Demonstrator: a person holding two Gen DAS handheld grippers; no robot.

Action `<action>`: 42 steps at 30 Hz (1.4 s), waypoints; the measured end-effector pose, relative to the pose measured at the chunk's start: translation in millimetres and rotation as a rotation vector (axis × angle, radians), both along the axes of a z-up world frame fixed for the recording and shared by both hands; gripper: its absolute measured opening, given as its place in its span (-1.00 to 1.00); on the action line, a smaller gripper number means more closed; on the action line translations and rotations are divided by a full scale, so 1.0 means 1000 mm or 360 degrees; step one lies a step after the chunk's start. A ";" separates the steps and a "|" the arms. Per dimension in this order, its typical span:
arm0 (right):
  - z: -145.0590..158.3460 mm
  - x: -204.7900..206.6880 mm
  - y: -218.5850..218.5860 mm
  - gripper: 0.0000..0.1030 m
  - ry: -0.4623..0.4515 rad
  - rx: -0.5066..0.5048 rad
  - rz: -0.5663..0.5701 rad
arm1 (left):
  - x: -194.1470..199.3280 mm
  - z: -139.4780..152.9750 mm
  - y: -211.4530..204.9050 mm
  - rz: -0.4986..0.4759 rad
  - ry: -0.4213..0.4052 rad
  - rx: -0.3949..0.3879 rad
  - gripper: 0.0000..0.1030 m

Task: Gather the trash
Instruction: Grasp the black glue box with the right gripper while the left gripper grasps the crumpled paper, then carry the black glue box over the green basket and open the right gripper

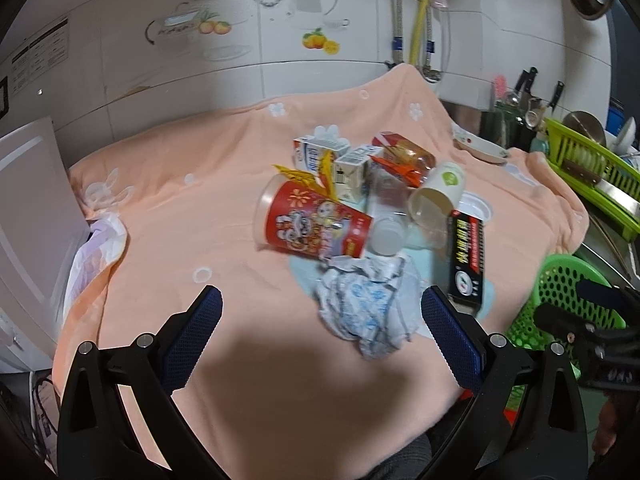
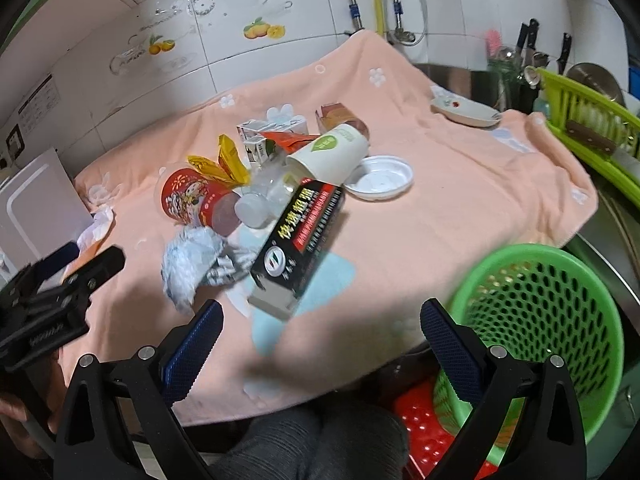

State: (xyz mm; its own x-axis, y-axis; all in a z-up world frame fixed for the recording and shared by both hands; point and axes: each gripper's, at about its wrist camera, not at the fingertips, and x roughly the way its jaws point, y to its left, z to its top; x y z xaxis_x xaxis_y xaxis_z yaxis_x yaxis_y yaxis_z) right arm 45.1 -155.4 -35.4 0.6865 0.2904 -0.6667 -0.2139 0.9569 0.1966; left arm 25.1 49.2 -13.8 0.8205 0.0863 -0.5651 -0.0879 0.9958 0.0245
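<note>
A pile of trash lies on a peach towel: a red noodle cup, a crumpled white-blue wrapper, a black toothpaste box, a clear bottle, a white paper cup, milk cartons and yellow wrappers. My left gripper is open, just short of the crumpled wrapper. My right gripper is open near the black box, with the green mesh basket at its right. The wrapper and a white lid show too.
A small plate sits at the towel's back right. A green dish rack with knives and utensils stands at the right by the sink. A white board leans at the left. A red basket sits below the green one.
</note>
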 end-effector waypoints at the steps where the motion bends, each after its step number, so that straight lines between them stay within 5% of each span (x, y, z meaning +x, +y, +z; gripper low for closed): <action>1: 0.000 0.006 0.003 0.86 0.0011 0.0013 0.0004 | 0.001 0.000 0.004 0.0010 0.0001 -0.0002 0.90; 12: -0.008 0.071 0.029 0.65 0.0153 0.0104 0.0012 | 0.004 -0.006 0.027 0.0018 0.0036 -0.0039 0.90; 23: -0.033 0.123 0.044 0.46 0.0340 0.0135 -0.0017 | 0.014 -0.023 0.018 -0.0146 0.0105 -0.0010 0.90; 32: -0.047 0.131 0.040 0.05 0.0420 0.0155 -0.0027 | 0.033 -0.037 -0.005 -0.0286 0.0162 0.0039 0.90; 42: -0.036 0.118 0.024 -0.07 0.0346 0.0183 -0.0006 | 0.059 -0.055 -0.033 -0.0415 0.0233 0.0178 0.90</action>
